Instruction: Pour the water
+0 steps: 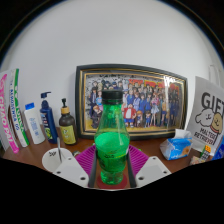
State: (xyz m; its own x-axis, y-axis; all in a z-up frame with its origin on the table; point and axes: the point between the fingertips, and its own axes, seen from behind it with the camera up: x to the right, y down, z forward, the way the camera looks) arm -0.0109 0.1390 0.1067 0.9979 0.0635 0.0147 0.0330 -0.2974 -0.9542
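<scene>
At the right edge of the frame, a white card (207,125) shows large dark letters reading "GIFT"; its smaller print, and the bottles' labels at left, are unreadable.

Glossy green plastic bottle (111,148); smooth wooden table (150,148); dark wood picture frame (131,70), glazed shiny.

My gripper (109,168) reaches forward over a wooden table (150,148); a green bottle (111,140) with a dark cap stands upright between its fingers (65,163), pink pads close at either side (contact cannot be judged). At 12 o'clock beyond the bottle, a framed group photograph (132,98) leans on the white wall. At 10 o'clock stand toiletry bottles (50,120); at 3 o'clock, a printed box (207,128) and a crumpled wrapper (177,147).
</scene>
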